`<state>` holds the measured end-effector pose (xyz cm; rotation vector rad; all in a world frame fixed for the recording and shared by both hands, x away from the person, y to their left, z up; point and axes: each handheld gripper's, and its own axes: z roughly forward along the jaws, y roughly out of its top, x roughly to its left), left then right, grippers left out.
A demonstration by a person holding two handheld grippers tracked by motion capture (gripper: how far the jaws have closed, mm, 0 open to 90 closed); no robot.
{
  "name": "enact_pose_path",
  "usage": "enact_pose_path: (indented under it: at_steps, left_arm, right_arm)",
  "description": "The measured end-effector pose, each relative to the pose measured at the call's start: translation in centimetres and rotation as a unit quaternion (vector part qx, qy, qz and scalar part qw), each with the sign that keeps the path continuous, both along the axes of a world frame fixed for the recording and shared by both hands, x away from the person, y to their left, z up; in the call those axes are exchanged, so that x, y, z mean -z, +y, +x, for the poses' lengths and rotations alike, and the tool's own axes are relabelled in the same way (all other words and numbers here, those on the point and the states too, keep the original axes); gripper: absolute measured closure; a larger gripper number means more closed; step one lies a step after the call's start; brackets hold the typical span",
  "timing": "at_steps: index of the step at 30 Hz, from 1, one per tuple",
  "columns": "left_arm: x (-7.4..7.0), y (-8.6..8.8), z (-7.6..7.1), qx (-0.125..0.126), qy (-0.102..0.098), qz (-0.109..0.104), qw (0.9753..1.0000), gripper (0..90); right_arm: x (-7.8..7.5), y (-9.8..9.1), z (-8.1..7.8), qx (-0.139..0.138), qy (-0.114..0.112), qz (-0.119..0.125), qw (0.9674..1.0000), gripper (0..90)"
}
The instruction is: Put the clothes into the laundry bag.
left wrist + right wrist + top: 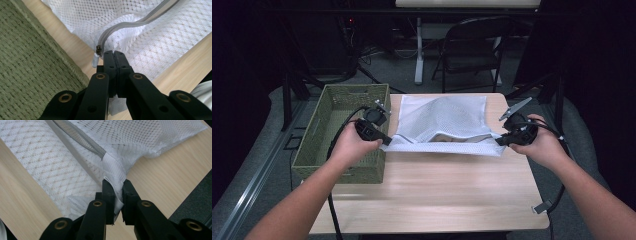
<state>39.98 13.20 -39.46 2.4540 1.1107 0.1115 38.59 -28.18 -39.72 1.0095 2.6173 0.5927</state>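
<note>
I am holding a white mesh laundry bag (444,125) by its two near corners, and it is lying across the middle of the wooden table (437,195), its zipped edge facing me.

Nearest, in the left gripper view, the left gripper (115,55) is clamping fully closed on the bag's corner fabric, just beside the zipper pull (98,53). The white pull tab is hanging free of the jaws, so I am gripping cloth, not the slider. In the high view this gripper (384,140) is sitting at centre left, close against the basket wall.

In the right gripper view, the right gripper (117,185) is pinching the reinforced white seam tab where the grey zipper (82,140) ends; the jaws are standing narrow with folded fabric between them. In the high view it (502,141) is showing at centre right.

My judgement: gripping both ends is keeping the zipper line taut and the mouth slightly agape, so the bag can be carried level. Something pale is showing inside the opening; I cannot tell what.

Farther left, a green woven basket (324,145) is standing on the table's left edge, the probable destination.

Beyond, a folding chair (472,50) is standing on the floor.

No brand, label or legible writing is appearing anywhere.
</note>
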Motion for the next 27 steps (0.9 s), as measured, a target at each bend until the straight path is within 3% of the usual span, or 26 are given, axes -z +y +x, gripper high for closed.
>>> enact_pose_path:
  at_steps: [4,14,27]
  left_arm:
    - [0.5,-0.1,-0.5,0.002,0.002,0.0,1.0,89.4]
    - [2.2,-0.4,-2.2,0.014,0.006,0.001,0.9999,89.4]
    - [4.7,0.0,-4.0,0.01,0.01,-0.002,0.9999,89.4]
  right_arm:
    - [0.7,-0.2,-0.4,0.004,-0.001,0.01,0.9999,82.9]
    - [2.3,-0.1,-2.0,-0.001,-0.003,-0.002,1.0,82.8]
    - [4.7,-0.1,-3.5,-0.001,0.009,0.012,0.9999,82.7]
